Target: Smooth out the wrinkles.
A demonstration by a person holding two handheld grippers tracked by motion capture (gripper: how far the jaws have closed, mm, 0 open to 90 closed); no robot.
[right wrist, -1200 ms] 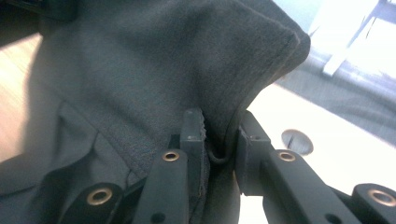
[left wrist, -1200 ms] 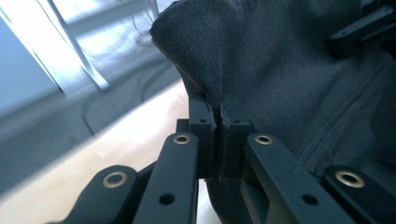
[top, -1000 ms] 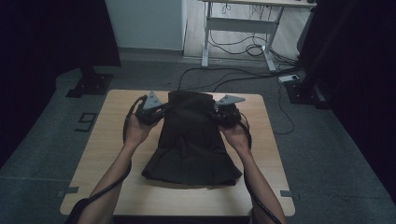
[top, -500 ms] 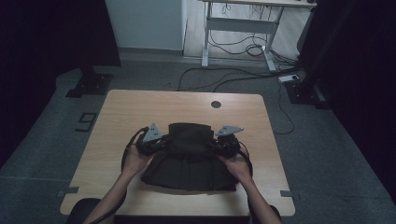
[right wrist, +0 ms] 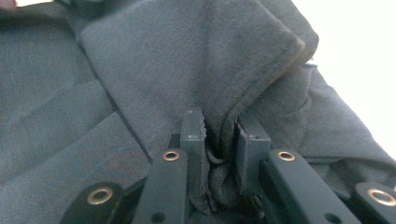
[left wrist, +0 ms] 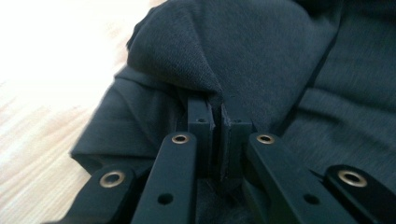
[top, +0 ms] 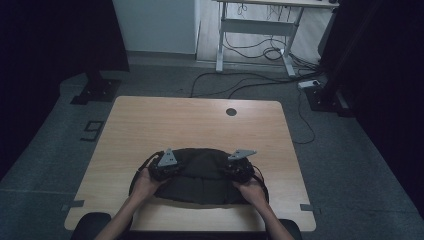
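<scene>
Here the dark garment [top: 200, 175], seemingly folded, lies pinched between left claw [top: 162, 171] and right claw [top: 239, 171].

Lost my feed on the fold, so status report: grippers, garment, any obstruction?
Left gripper and right gripper both shut on dark garment. Garment doubled over on table, near edge. Nothing in the way.

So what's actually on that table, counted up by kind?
Dark garment, folded over on the wooden table: 1
Hand-held grippers, left gripper and right gripper, each clamped on the cloth: 2
Total: 3
</scene>
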